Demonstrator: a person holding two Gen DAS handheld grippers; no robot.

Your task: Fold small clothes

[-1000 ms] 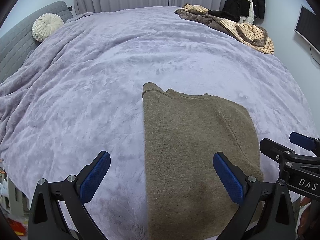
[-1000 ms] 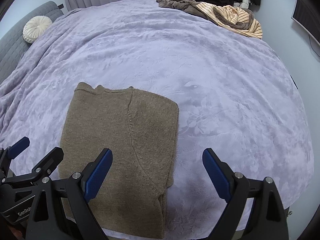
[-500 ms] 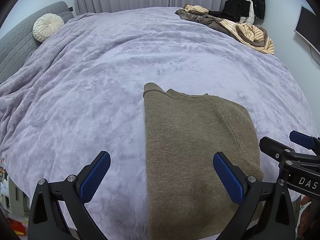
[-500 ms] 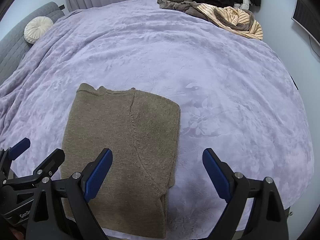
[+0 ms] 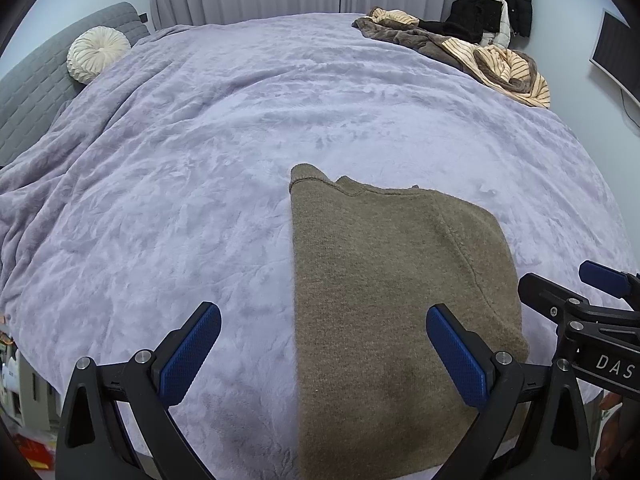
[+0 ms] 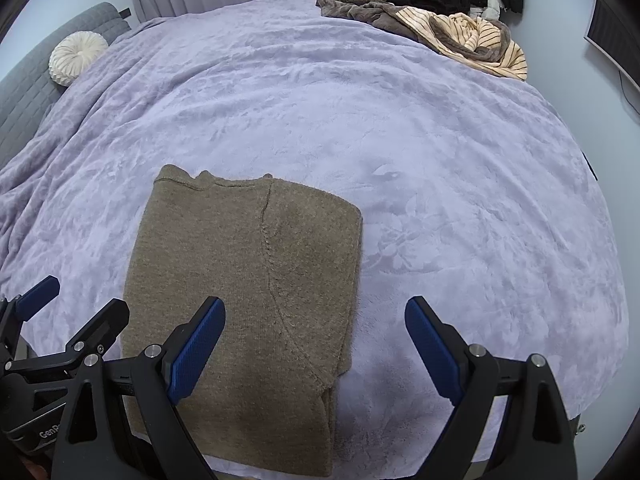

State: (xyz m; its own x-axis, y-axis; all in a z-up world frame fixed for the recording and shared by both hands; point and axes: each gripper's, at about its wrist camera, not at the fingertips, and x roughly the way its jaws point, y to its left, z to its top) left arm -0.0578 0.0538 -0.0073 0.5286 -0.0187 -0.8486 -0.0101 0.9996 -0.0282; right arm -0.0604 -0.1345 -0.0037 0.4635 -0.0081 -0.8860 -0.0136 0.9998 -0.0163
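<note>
While jaws gape, folded sweater [image 5: 384, 280] overhangs blanket [image 5: 200, 200] near edge.

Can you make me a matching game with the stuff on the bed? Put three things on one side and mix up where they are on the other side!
Things:
1. brown sweater
2. round white pillow
3. striped clothes pile

Places:
A. far right corner of the bed
B. near edge of the bed, folded flat, in front of the grippers
C. far left, against the grey headboard

Pairs: 1-B, 2-C, 3-A
</note>
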